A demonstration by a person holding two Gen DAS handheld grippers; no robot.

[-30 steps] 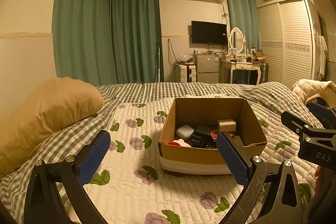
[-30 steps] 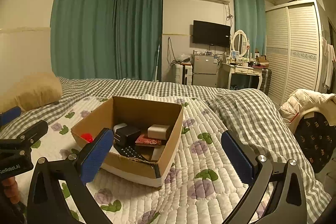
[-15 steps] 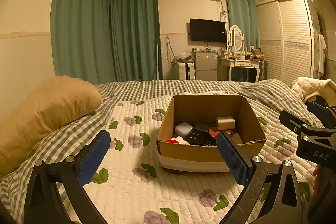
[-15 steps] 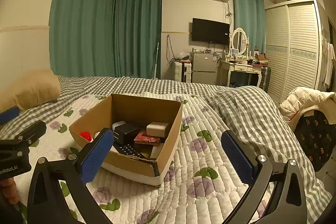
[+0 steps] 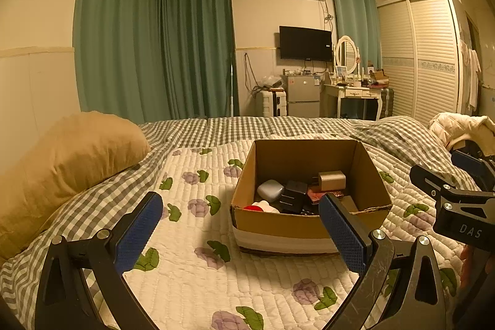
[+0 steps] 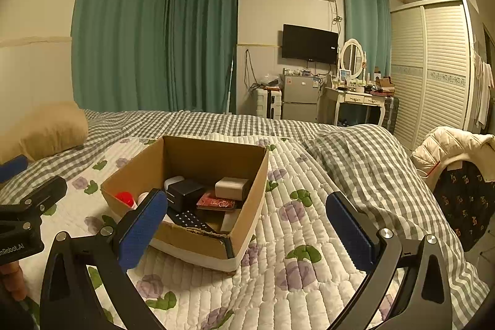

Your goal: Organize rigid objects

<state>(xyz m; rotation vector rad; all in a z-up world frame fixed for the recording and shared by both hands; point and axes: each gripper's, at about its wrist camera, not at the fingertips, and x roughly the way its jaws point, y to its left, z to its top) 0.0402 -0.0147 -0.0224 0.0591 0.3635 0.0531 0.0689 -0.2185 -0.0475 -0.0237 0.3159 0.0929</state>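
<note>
Both tongs are being held wide open above the quilt (image 5: 191, 277), with nothing gripped between the blue pads: the left tongs (image 5: 239, 232) are being aimed at the near wall of the cardboard box (image 5: 278, 226), and the right tongs (image 6: 247, 229) are being aimed at its near right corner. Inside the box, a black charger (image 6: 185, 193), a beige block (image 6: 232, 187), a red card (image 6: 216, 203), a remote (image 6: 190, 220) and a grey case (image 5: 269, 190) are being kept together on the bed.

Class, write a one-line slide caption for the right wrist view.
Open right gripper hovers before a cardboard box of small items on a quilted bed.
</note>
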